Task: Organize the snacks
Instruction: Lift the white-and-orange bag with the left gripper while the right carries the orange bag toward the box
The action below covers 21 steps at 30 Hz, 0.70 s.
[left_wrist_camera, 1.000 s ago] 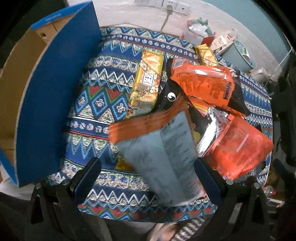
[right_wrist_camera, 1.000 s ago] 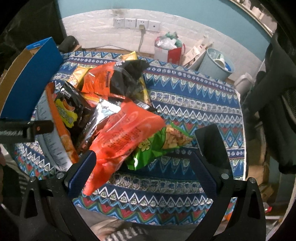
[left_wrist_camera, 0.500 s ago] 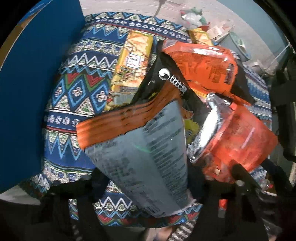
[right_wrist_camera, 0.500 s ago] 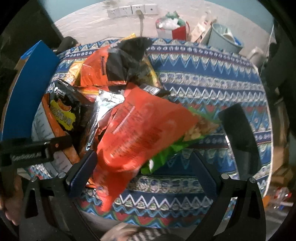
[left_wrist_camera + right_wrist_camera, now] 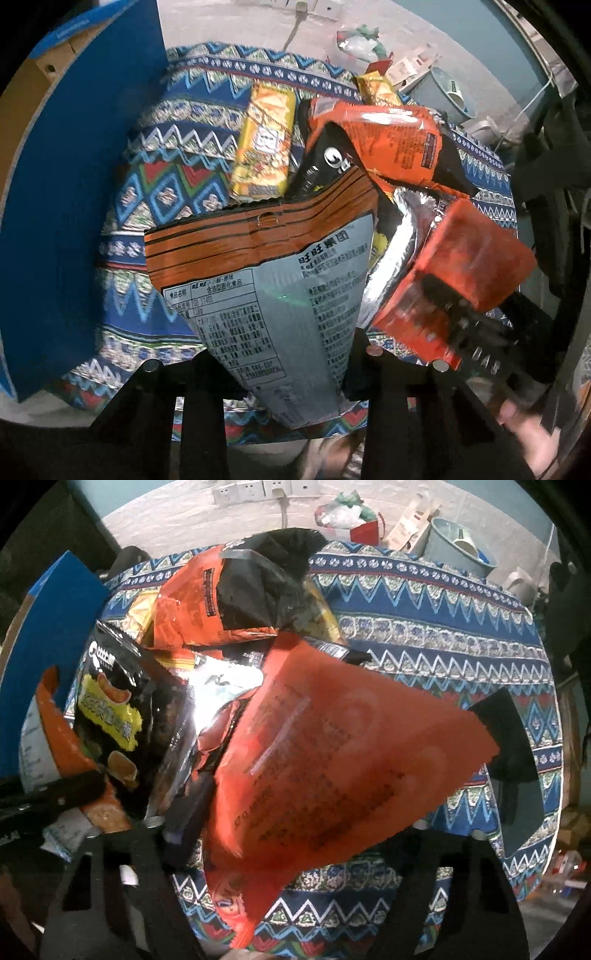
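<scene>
The snacks sit heaped on a round table under a patterned blue tablecloth (image 5: pixel 424 635), and two of them are being gripped. In the left wrist view, a grey-backed packet with an orange top band (image 5: pixel 280 291) fills the lower centre of the frame, its narrow lower end pinched between the closed-in fingers of the left gripper (image 5: pixel 291 373). Above it lie a yellow biscuit packet (image 5: pixel 264 147), an orange-and-black bag (image 5: pixel 391 144) and a black chip bag (image 5: pixel 325 166), with crumpled silver foil (image 5: pixel 402 236) to the right. A blue cardboard box (image 5: pixel 77 192) stands along the left edge. In the right wrist view, a red-orange packet (image 5: pixel 332 768) spreads across the centre, its lower end clamped by the right gripper (image 5: pixel 295 853), whose fingers are mostly hidden behind the bag. The black chip bag with yellow lettering (image 5: pixel 110 709) stands at left. A grey bin (image 5: pixel 458 550) sits on the floor at upper right.
</scene>
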### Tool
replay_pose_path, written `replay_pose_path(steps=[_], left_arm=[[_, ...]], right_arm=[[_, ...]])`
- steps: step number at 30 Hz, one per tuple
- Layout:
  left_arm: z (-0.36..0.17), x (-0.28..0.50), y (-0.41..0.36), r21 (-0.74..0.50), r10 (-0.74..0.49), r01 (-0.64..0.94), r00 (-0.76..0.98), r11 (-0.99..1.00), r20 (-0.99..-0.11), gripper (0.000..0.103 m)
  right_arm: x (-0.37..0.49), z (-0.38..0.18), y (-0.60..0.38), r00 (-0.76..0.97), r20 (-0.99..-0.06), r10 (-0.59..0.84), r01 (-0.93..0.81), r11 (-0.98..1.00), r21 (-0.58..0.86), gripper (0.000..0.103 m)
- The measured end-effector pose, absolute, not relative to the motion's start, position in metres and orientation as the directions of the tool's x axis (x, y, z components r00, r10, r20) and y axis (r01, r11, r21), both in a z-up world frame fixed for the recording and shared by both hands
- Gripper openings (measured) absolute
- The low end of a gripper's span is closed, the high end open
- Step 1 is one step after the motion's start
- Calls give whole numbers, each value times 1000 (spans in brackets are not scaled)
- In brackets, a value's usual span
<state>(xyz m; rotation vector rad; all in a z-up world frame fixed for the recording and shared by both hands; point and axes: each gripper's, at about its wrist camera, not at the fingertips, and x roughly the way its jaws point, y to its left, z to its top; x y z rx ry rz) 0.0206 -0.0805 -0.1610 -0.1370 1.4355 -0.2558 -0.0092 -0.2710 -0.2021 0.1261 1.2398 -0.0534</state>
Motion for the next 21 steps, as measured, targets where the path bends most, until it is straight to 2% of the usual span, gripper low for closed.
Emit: replay_pose_path(steps=[1,2,7,21], left_arm=[[-159,20,-78,-240,-251,95,121,966,-960,35],[-157,20,-78,-237,-248,97,127,967,-960,35],[-147,16,-74,-213,-230,116,161,970,-960,35],[-89,10,-67,-65,-151,232,376,971,-914,35]], right_arm=[[-9,-199,-272,334,-942,17,115,992,58,55],[-10,-196,-274,342,-939,24,119,991,69,50],[-17,-183,-280,364,-931,12,118,991,59,37],[-33,-139,-269,482,-873,-77,48,997,-62,36]])
